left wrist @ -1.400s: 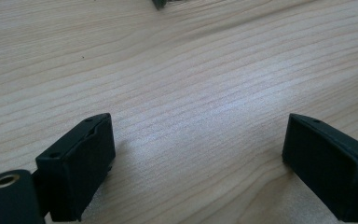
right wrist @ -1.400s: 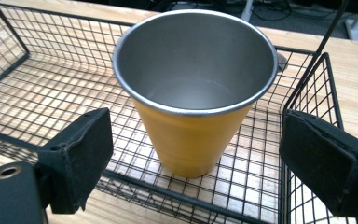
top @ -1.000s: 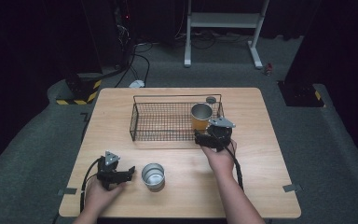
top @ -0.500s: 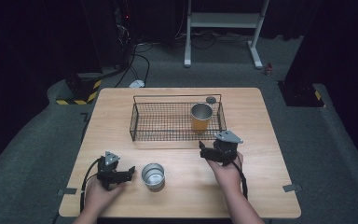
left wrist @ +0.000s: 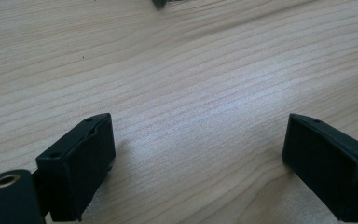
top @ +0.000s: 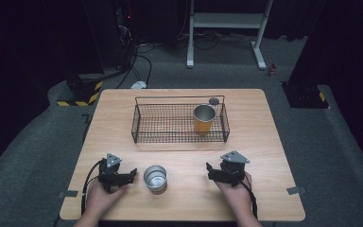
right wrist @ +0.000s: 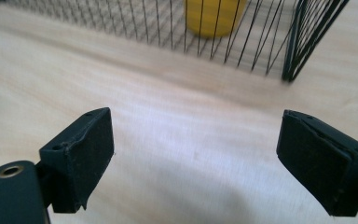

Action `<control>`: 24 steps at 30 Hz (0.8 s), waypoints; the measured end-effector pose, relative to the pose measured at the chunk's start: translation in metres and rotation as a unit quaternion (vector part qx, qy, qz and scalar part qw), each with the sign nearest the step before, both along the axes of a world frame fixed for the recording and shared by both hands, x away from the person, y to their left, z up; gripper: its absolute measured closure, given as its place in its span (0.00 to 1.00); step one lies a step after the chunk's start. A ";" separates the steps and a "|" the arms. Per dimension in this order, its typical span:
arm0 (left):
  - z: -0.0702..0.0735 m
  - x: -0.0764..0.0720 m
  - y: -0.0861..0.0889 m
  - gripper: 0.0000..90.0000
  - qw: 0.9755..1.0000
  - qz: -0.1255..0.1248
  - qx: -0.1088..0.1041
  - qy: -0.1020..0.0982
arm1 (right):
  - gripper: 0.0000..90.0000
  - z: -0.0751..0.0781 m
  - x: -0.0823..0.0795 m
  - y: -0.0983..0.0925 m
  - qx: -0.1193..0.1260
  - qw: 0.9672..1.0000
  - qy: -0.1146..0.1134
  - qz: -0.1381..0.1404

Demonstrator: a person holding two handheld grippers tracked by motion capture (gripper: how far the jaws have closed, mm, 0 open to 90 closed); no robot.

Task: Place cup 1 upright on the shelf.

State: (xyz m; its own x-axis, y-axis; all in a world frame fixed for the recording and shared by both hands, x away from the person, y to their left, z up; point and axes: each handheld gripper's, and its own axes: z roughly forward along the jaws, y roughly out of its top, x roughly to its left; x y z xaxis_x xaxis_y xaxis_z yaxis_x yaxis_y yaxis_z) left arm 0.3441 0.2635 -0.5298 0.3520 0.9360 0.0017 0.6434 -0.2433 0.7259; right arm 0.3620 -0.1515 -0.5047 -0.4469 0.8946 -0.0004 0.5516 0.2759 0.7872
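Note:
A yellow-orange metal cup [top: 204,118] stands upright in the right part of a black wire basket [top: 170,137] at the table's middle. A steel cup [top: 155,177] stands on the table near the front edge. My left gripper [top: 130,175] rests just left of the steel cup, open, with bare wood between its jaws [left wrist: 196,154]. My right gripper [top: 216,171] is low over the table to the right of the steel cup, well short of the basket. Its jaws stand wide and have just been closing a little, with nothing between them [right wrist: 193,158]. Ahead of it I see the yellow cup [right wrist: 214,16] behind the basket's wires [right wrist: 303,42].
A small dark round thing [top: 213,100] lies on the table behind the basket. Bare wood [top: 264,132] runs along both sides of the basket. Around the table are grey floor, a white stand [top: 260,52] and cables [top: 142,61].
My right gripper has drawn back from the basket's front by the yellow cup toward the near edge and sunk lower. The cup stays in the basket. The left gripper has kept still.

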 end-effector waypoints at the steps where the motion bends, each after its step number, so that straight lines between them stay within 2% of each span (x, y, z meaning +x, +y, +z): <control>1: 0.000 0.000 0.000 0.11 1.000 0.001 0.001 0.000 | 0.12 -0.003 -0.003 0.000 -0.002 1.000 0.006 0.001; 4: 0.000 0.000 0.000 0.11 1.000 0.002 0.002 0.000 | 0.13 -0.011 -0.012 -0.001 -0.010 1.000 0.020 0.005; 7: 0.000 -0.002 -0.006 0.10 1.000 0.031 0.002 0.004 | 0.13 -0.017 -0.018 0.000 -0.015 0.999 0.030 0.006; 9: 0.000 -0.001 -0.006 0.06 0.999 0.040 0.005 0.008 | 0.13 -0.019 -0.021 0.001 -0.019 0.999 0.042 0.005; 12: 0.000 -0.001 -0.005 0.05 0.999 0.040 0.002 0.010 | 0.13 -0.020 -0.022 0.005 -0.032 0.998 0.046 0.011; 13: 0.000 -0.001 -0.005 0.05 0.999 0.040 0.002 0.010 | 0.13 -0.021 -0.022 0.006 -0.036 0.998 0.054 0.013; 19: 0.000 -0.001 -0.005 0.05 0.999 0.039 0.002 0.009 | 0.13 -0.021 -0.022 0.006 -0.036 0.998 0.054 0.008; 24: 0.000 -0.002 -0.003 0.05 1.000 0.022 0.005 0.007 | 0.13 -0.021 -0.022 0.006 -0.036 0.998 0.054 0.008</control>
